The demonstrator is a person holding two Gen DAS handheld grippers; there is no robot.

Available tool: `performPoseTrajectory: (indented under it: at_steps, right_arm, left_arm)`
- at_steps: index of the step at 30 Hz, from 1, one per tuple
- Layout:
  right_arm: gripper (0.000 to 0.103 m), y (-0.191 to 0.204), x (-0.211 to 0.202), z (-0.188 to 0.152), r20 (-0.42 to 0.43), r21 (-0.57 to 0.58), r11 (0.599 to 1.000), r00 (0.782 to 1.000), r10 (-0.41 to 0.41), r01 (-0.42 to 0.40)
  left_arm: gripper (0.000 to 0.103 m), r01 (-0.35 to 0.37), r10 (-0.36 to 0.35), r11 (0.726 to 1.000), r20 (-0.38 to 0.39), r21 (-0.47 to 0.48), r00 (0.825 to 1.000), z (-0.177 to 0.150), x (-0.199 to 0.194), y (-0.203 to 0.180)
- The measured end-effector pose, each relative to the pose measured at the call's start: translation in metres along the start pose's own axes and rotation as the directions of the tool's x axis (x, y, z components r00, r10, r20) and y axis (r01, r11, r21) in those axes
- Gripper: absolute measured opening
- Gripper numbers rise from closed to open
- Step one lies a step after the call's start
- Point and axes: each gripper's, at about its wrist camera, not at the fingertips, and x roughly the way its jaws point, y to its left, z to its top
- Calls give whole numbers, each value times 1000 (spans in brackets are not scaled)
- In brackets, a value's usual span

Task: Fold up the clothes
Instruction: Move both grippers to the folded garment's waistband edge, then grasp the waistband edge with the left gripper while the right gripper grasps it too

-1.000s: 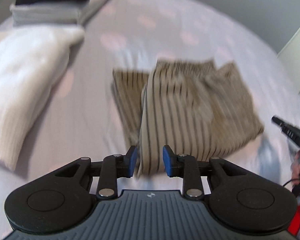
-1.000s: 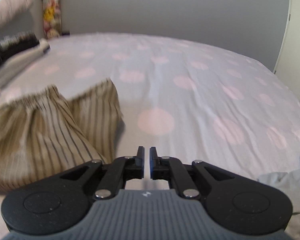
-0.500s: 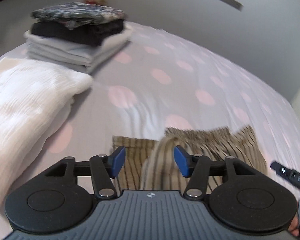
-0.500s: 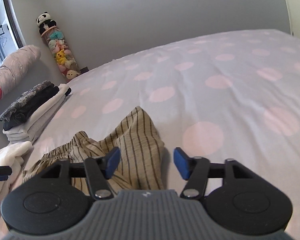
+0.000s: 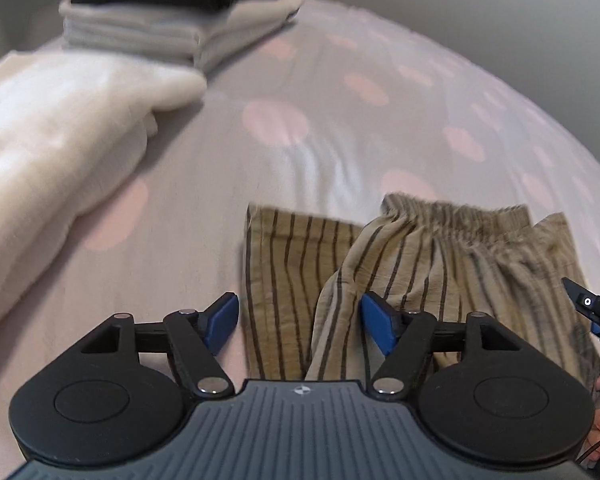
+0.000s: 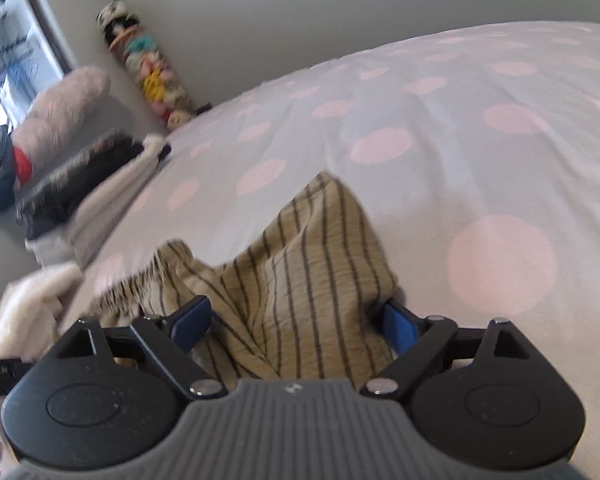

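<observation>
Tan black-striped folded garment (image 5: 440, 264) lies on our pink-dotted white bedsheet (image 5: 228, 184). Left gripper (image 5: 300, 320) and right gripper (image 6: 296, 320) both have jaws wide apart, straddling the garment's near edge. Stack of folded grey and black clothes (image 5: 180, 20) sits beyond the garment.

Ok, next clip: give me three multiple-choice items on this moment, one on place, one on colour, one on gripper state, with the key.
1. Where does the striped garment lie?
A. On the dotted bedsheet
B. On top of the folded stack
C. On the floor

2. What colour are the sheet's dots?
A. Green
B. Pink
C. Black

3. How do the left gripper and right gripper stand?
A. Both shut
B. Only the left open
C. Both open

Key: 1 A, the garment rests on the sheet, apart from the stack. 2 B, pale pink rounds show in both views. 3 C, the blue pads stand wide apart on each, with cloth between them.
</observation>
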Motion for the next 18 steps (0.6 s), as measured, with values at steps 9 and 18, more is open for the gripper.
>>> performPoseTrajectory:
  at_steps: [9,18]
  right_arm:
    - [77,24,11,-10,-8,-196,978,997,-75,72]
    - [14,33,11,-16,2,-286,954,995,-96,93]
  left_arm:
    - [80,-21,20,998,20,67,1000,-3,9,-7]
    - [29,18,-26,985,40,172,999,-4,11,-25]
